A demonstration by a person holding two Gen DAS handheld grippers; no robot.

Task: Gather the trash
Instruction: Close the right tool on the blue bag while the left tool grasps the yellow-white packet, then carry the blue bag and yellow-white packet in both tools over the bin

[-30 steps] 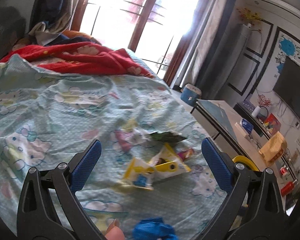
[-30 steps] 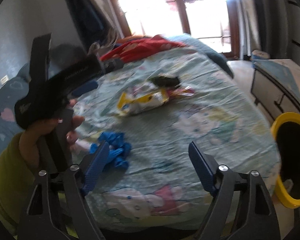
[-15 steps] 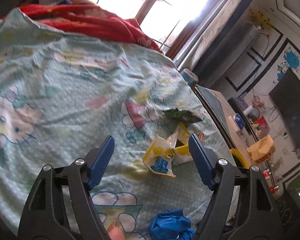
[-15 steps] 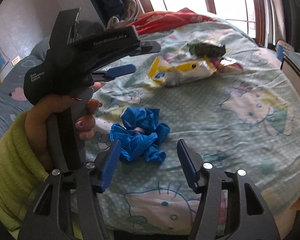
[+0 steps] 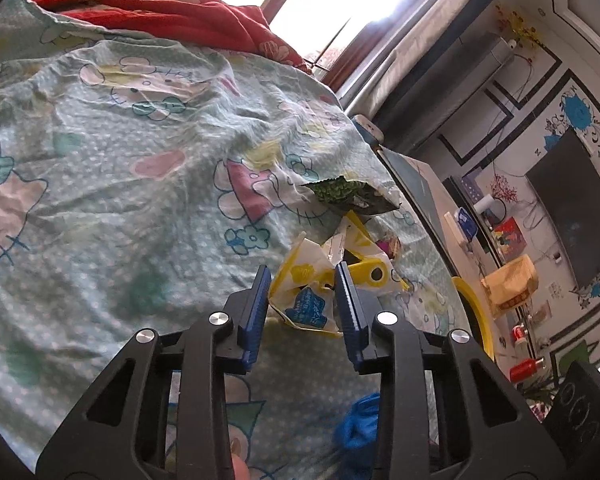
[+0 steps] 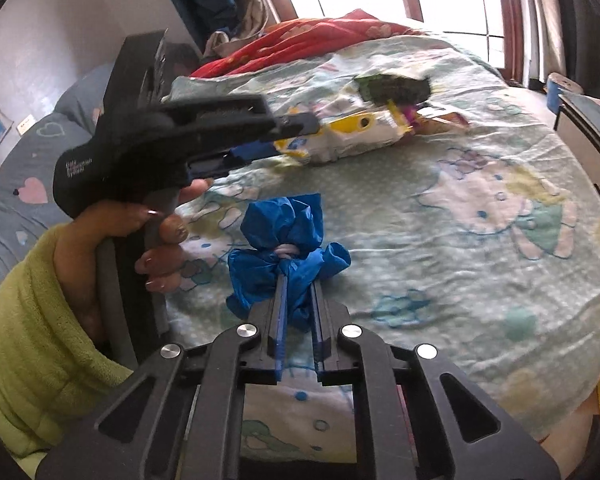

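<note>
A crumpled yellow-and-white wrapper (image 5: 304,296) lies on the cartoon bedsheet (image 5: 120,200). It fills the gap between the blue pads of my left gripper (image 5: 302,300), whose jaws are closing and touch its sides. A second yellow-and-white packet (image 5: 374,274) lies just behind it, with a green-black wrapper (image 5: 348,194) beyond and a small pink wrapper (image 5: 388,246) to the right. My right gripper (image 6: 300,280) is shut on a crumpled blue plastic bag (image 6: 284,236) on the sheet. The right wrist view also has the left gripper (image 6: 288,138) reaching the wrapper (image 6: 300,146).
A yellow-rimmed bin (image 5: 472,316) stands past the bed's right edge. A red blanket (image 5: 160,12) is heaped at the far end. A low cabinet (image 5: 440,208) with small items and a wall TV (image 5: 572,216) are on the right. A hand (image 6: 112,232) in a green sleeve holds the left gripper.
Both grippers sank toward the bed and closed. The right one came down onto the blue bag and shut on it. The left one narrowed around the yellow-and-white wrapper.
</note>
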